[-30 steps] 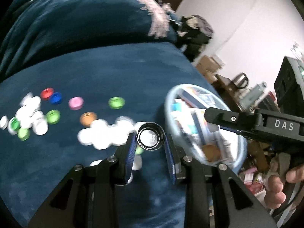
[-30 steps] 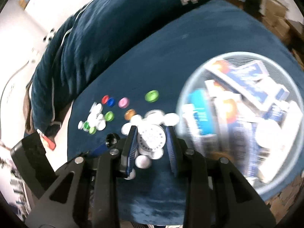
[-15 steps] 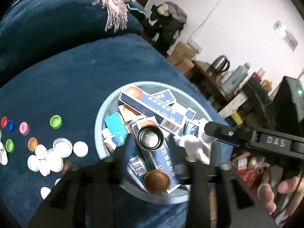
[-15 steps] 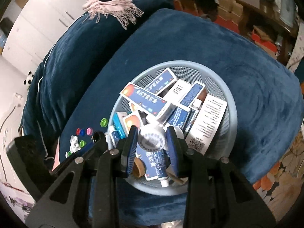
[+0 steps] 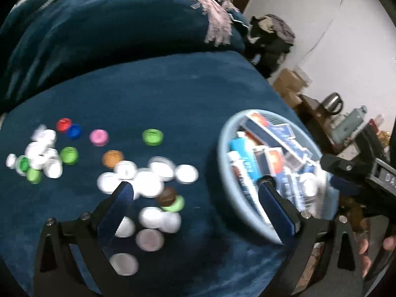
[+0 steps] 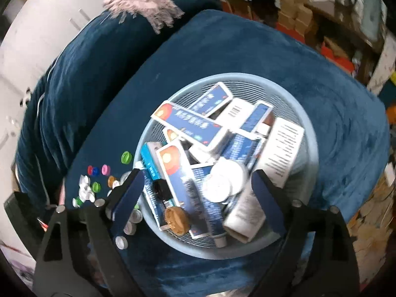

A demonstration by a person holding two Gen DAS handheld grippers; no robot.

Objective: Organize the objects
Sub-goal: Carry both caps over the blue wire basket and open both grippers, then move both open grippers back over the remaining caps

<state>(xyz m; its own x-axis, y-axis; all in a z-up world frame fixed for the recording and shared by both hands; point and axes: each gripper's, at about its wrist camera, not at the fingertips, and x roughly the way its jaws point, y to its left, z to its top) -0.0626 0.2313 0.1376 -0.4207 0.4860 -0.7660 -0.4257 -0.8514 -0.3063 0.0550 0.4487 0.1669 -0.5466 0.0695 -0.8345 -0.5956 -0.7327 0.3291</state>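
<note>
1. Dark blue plush cushion fills most of both views, with a pale fringed throw on the sofa back behind it and cardboard boxes by the white wall.
2. On the cushion stands a round light-blue basket, which serves as the landmark. It is full of blue and white boxes lying across each other.
3. A white cap lies on top of the boxes, and a brown cap and a small black cap lie in the near part of the basket.
4. To the left of the basket, on the cushion, loose bottle caps are spread: a cluster of white caps nearest to it, then a green cap, an orange cap, a pink cap, a blue cap and a red cap further away.
5. The left gripper hangs above the cushion at the left edge of the basket. Its jaws have just been opening and stand wide, with nothing between them.
6. The right gripper is above the basket. Its jaws have just been opening too; the white cap lies below between the fingers, but the pads do not touch it.
7. A hand shows at the right of the basket in the left wrist view.
</note>
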